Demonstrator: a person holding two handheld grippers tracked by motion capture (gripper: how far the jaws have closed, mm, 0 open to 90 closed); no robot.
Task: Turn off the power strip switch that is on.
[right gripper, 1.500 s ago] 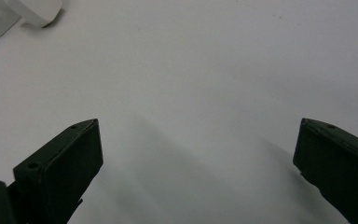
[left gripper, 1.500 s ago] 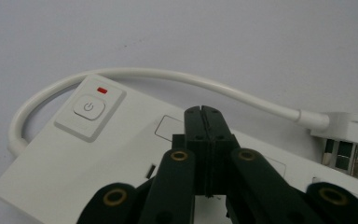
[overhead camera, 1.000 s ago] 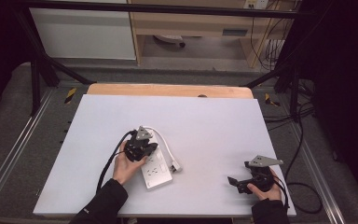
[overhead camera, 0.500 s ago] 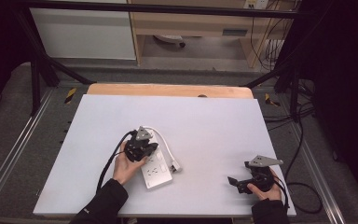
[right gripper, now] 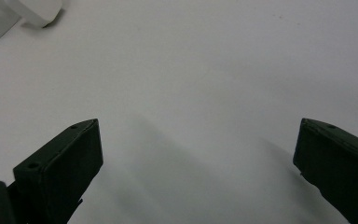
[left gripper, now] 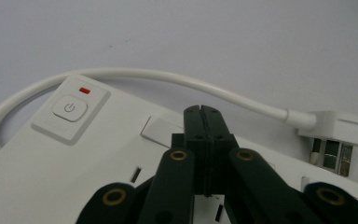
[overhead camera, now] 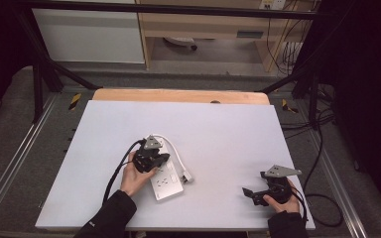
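Two grippers meet us in the high view: the left gripper (overhead camera: 149, 157) sits over the far end of a white power strip (overhead camera: 166, 179) lying left of centre on the white table (overhead camera: 228, 134), its white cord (overhead camera: 174, 151) looping round the far side to a plug (overhead camera: 186, 176) just right of the strip; the right gripper (overhead camera: 263, 191) rests near the near-right corner, well apart from the strip; in the left gripper view we see the jaws pressed together above the strip, its power button (left gripper: 70, 108) at left; in the right gripper view the jaws stand wide apart over bare table.
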